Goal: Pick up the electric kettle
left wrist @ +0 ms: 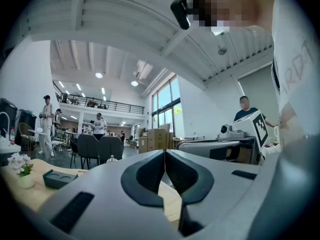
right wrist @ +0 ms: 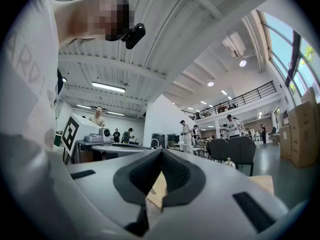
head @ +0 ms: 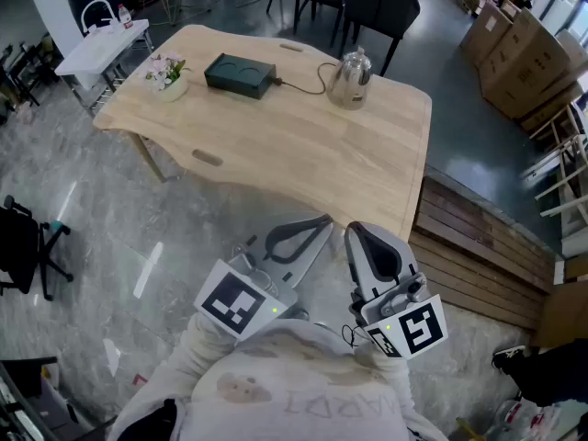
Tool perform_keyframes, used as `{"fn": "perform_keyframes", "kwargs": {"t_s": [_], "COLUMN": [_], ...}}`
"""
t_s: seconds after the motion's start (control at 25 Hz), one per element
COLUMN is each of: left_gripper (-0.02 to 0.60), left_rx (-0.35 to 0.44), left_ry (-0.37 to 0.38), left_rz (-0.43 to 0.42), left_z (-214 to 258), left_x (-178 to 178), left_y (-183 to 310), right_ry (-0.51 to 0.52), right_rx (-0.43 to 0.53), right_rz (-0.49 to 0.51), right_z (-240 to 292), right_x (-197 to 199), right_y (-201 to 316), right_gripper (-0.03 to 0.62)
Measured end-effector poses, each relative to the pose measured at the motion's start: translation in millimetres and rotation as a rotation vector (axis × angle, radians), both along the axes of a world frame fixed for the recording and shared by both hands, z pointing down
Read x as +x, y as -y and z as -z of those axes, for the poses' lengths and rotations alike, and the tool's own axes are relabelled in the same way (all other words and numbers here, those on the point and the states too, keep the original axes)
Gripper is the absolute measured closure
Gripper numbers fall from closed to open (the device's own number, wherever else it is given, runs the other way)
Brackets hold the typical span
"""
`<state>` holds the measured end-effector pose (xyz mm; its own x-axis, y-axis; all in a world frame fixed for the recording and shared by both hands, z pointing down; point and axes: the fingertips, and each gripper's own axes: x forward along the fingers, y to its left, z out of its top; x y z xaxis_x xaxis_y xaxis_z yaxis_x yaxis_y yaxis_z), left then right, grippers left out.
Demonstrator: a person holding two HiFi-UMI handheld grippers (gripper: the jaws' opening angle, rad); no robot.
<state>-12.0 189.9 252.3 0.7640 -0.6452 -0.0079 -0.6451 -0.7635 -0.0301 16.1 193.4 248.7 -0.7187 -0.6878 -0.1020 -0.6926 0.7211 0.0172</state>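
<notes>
The silver electric kettle (head: pixel 351 78) stands upright at the far side of the wooden table (head: pixel 303 150); a black cord runs from it to a dark green box (head: pixel 240 74). Both grippers are held close to my body, short of the table's near edge and far from the kettle. My left gripper (head: pixel 323 220) is shut with nothing between its jaws, which meet in the left gripper view (left wrist: pixel 165 152). My right gripper (head: pixel 353 231) is likewise shut and empty (right wrist: pixel 161 152). The kettle's lid shows small above the jaws (left wrist: pixel 112 158) (right wrist: pixel 229 161).
A small pot of flowers (head: pixel 167 76) sits left of the dark box. Dark chairs (head: pixel 381 3) stand behind the table, and a white side table (head: pixel 101 44) at far left. Cardboard boxes (head: pixel 524 53) and a wooden platform (head: pixel 478 246) lie to the right. A black office chair (head: pixel 28 246) is at left.
</notes>
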Motion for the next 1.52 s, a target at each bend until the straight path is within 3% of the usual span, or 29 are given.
{"fn": "perform_keyframes", "kwargs": {"t_s": [0.72,0.96,1.2,1.52], "left_gripper": [0.569,0.566,0.514,0.472], "left_rx": [-0.028,-0.046,-0.057,-0.088], "left_ry": [-0.020,-0.029,-0.025,0.013], "left_rz": [-0.012,-0.088,-0.127,-0.118], "left_z": [-4.2,-21.2,-33.9,-53.3], "left_x": [-11.7,-20.5,-34.6,-40.7], "left_y": [32.4,68.6,105.0,148.9], "right_ry": [0.002,-0.035,-0.024,-0.017], "right_rx": [-0.005,0.017,0.051,0.045], "right_rz": [0.008,0.010,-0.044,-0.071], "right_z": [1.9,1.2,7.7,7.6], "right_x": [-13.3,-29.7,-41.0,-42.9], "right_y": [24.8,39.7,53.9,83.1], "right_gripper": [0.576,0.576,0.576,0.576]}}
